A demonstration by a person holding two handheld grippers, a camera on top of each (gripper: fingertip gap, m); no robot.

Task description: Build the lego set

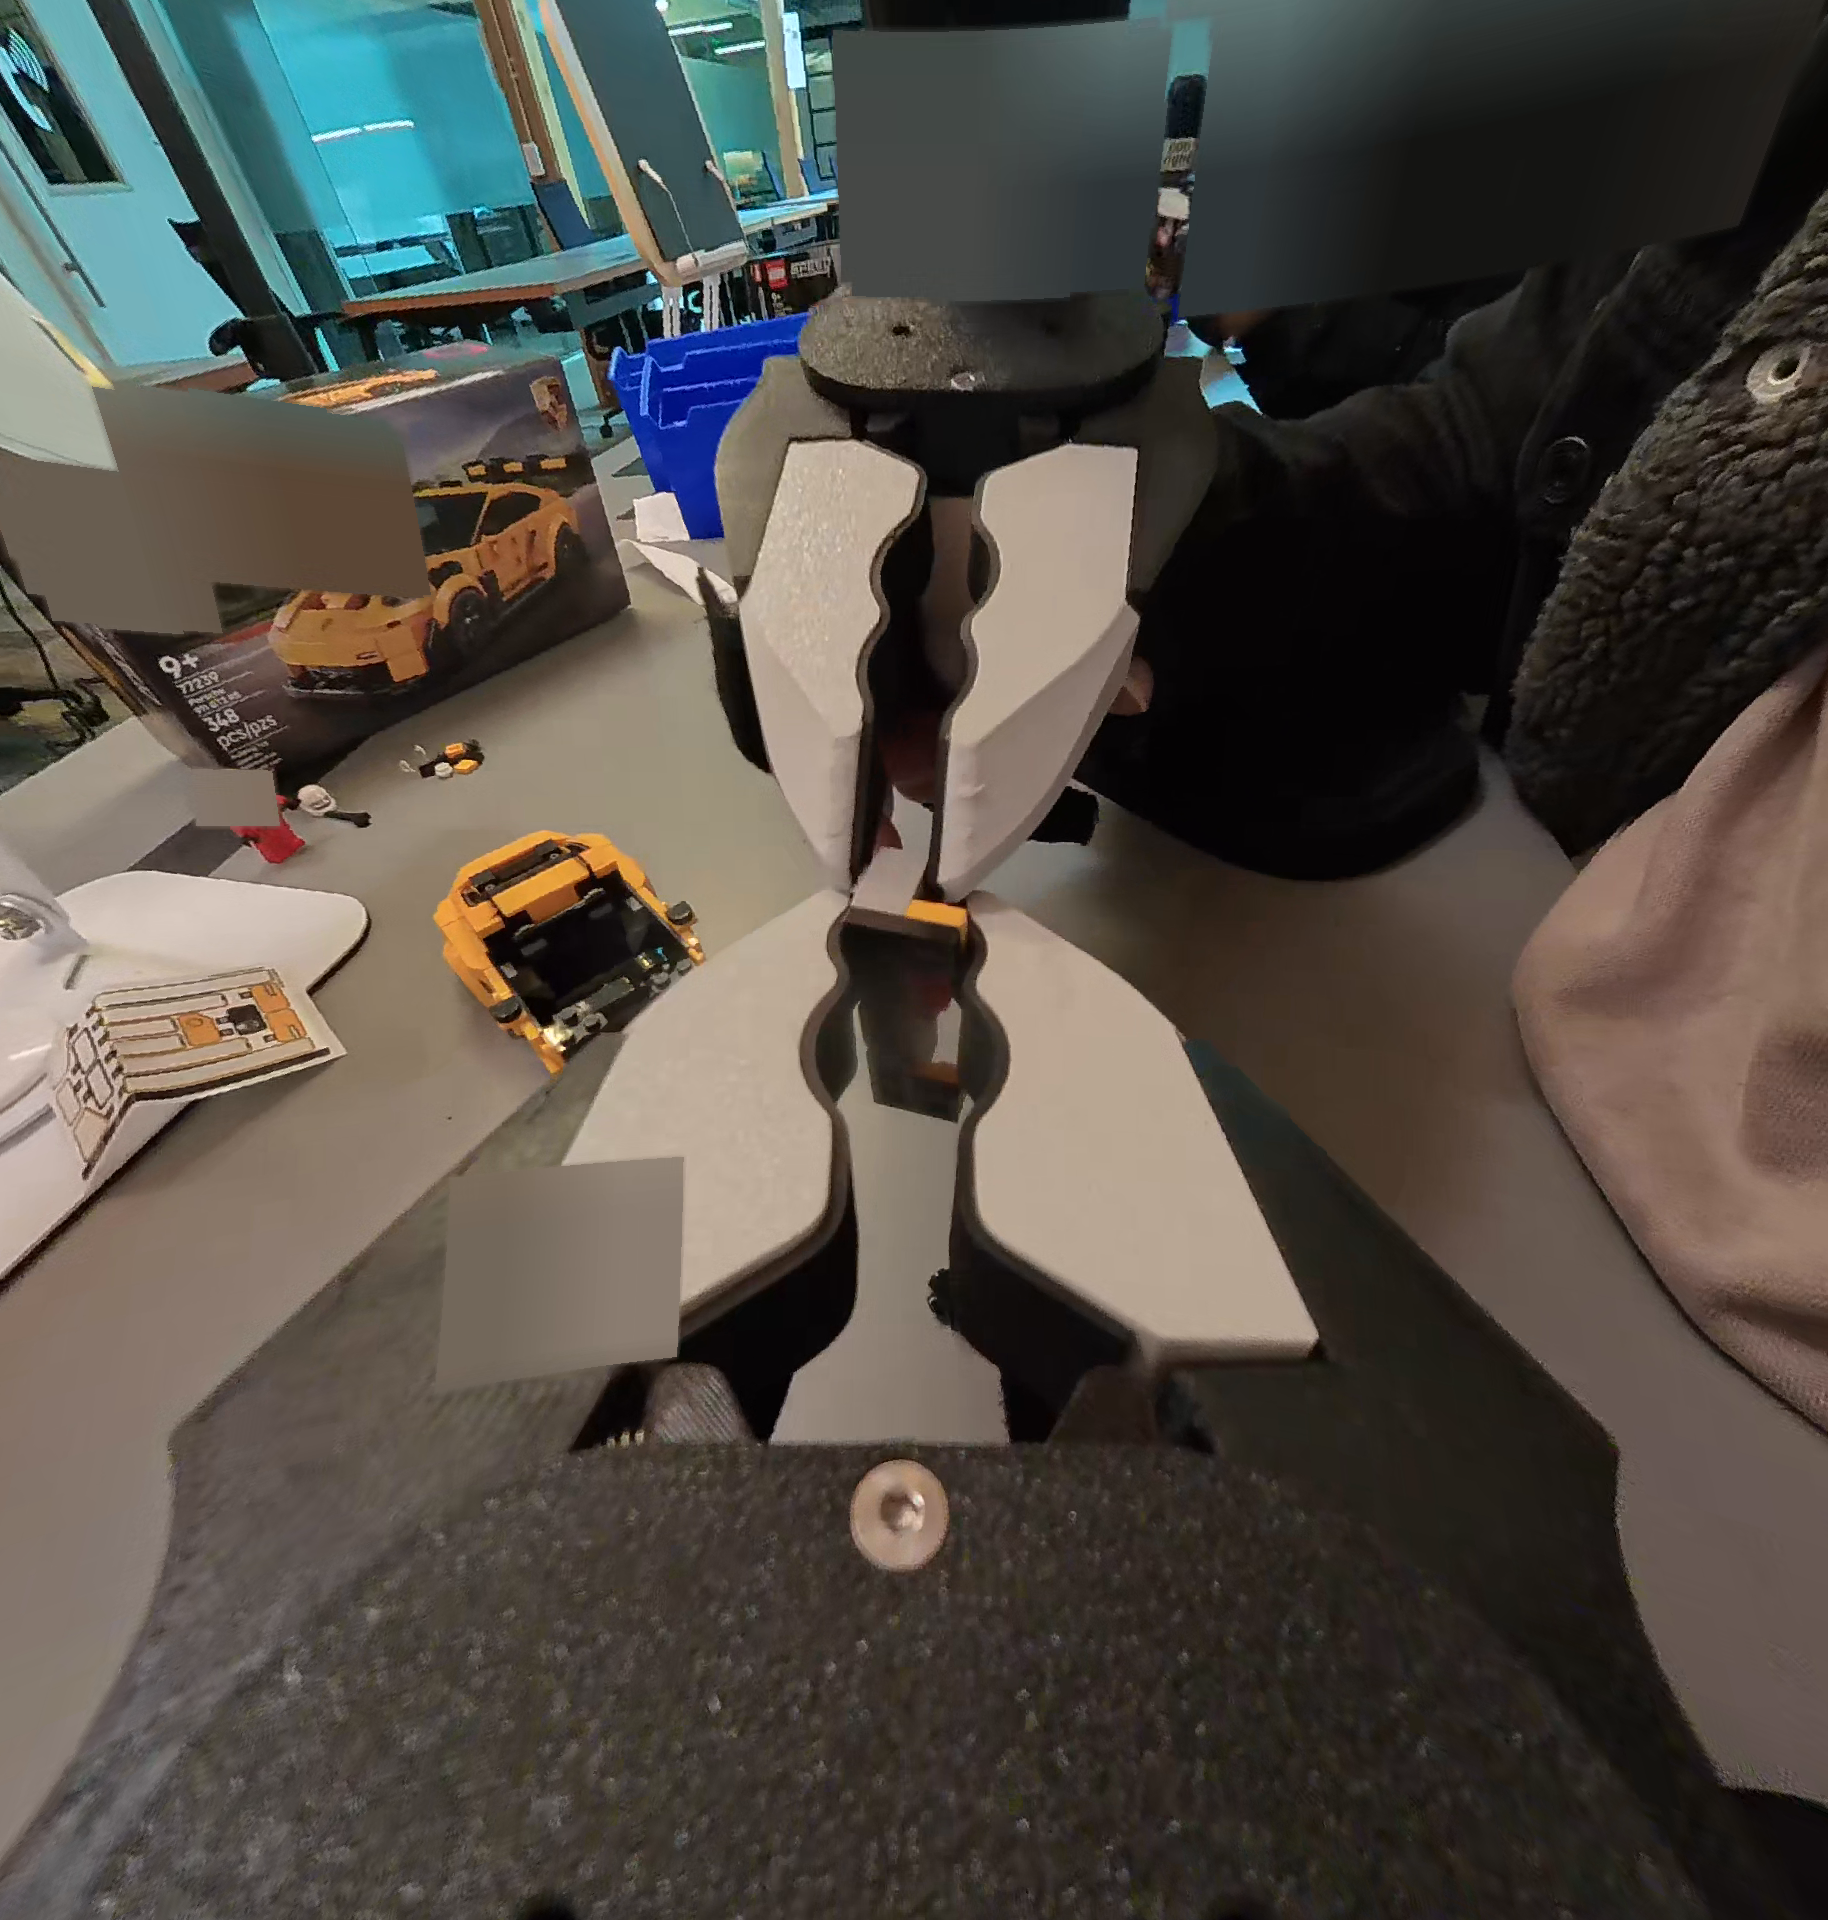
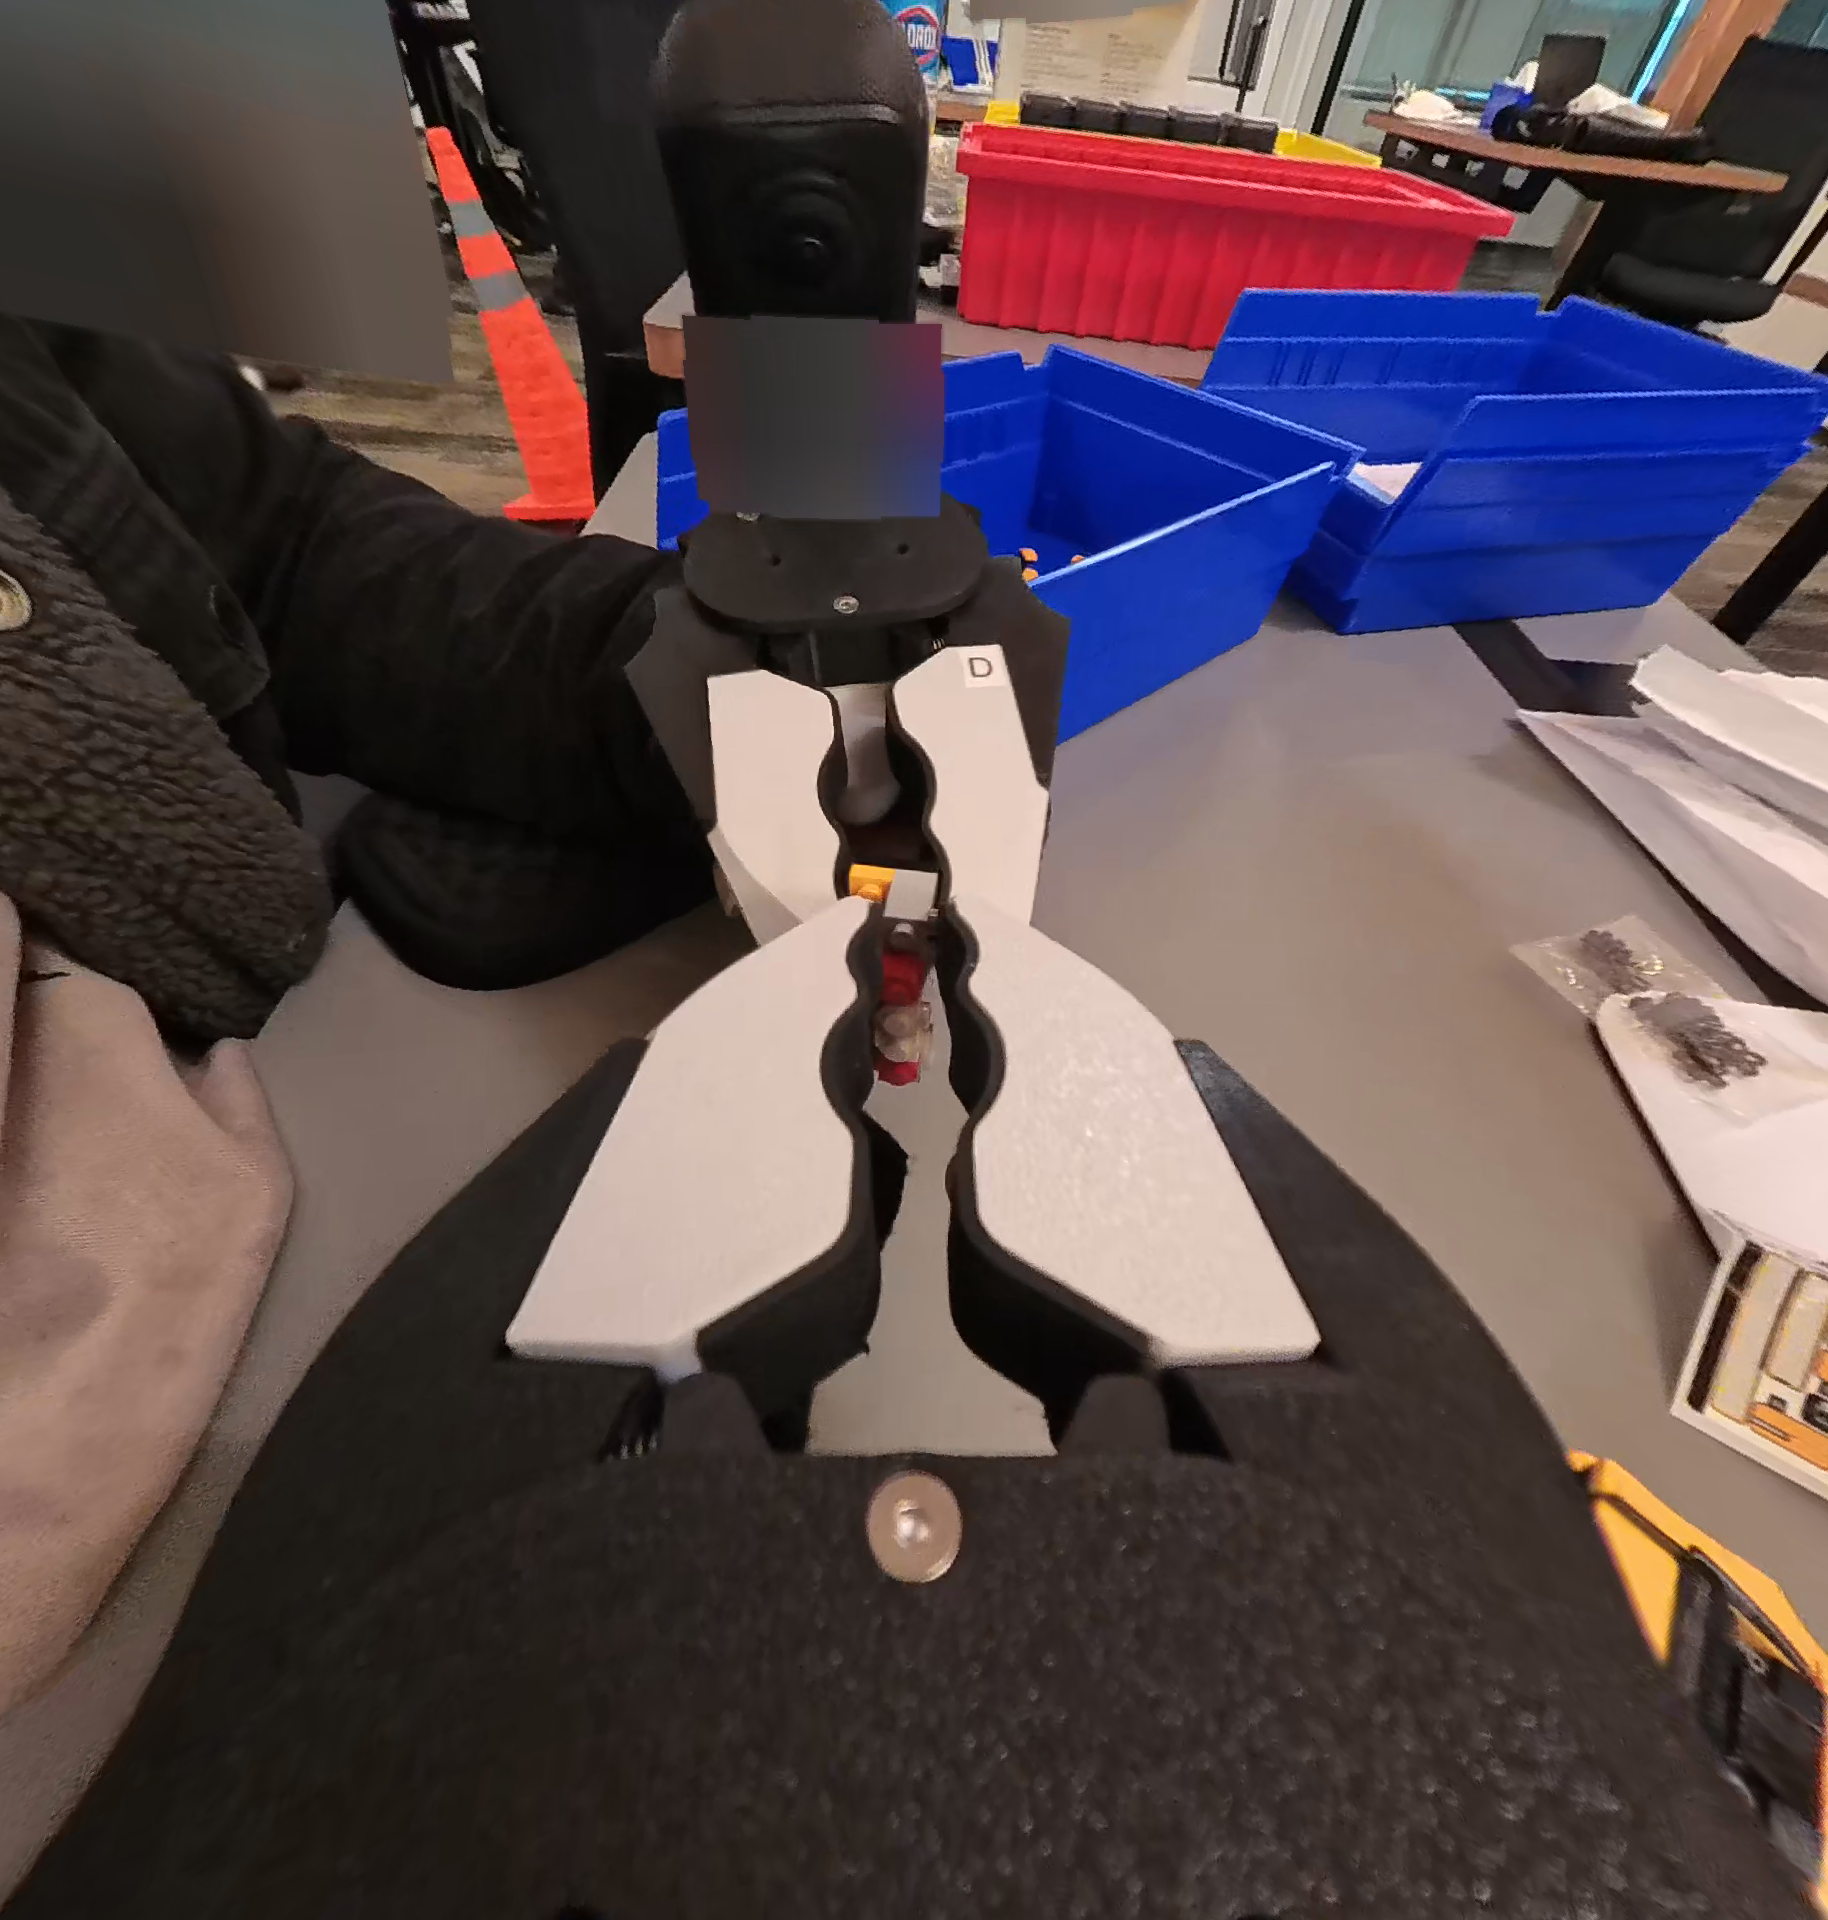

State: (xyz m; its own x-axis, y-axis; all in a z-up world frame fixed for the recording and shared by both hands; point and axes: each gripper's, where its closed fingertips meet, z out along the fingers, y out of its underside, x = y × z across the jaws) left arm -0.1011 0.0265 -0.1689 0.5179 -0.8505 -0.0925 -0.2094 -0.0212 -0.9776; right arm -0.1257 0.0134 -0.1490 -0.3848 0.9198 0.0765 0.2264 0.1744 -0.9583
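Left gripper (image 1: 902,940) jaws clenched on black-and-orange lego subassembly (image 1: 908,1013), long axis along fingers. Right gripper (image 2: 905,935) jaws clenched on red-and-clear lego piece (image 2: 899,1013), grey tile at tip. Both held tip to tip above grey worktop (image 1: 1305,1039), pieces touching or nearly so; join judged in progress, push along shared axis needed. Partly built orange lego car (image 1: 567,951) sat toward worktop's left side, well apart. Lego box (image 1: 422,582) behind car. Blue bins (image 2: 1305,488) at far edge. Open room under grippers.
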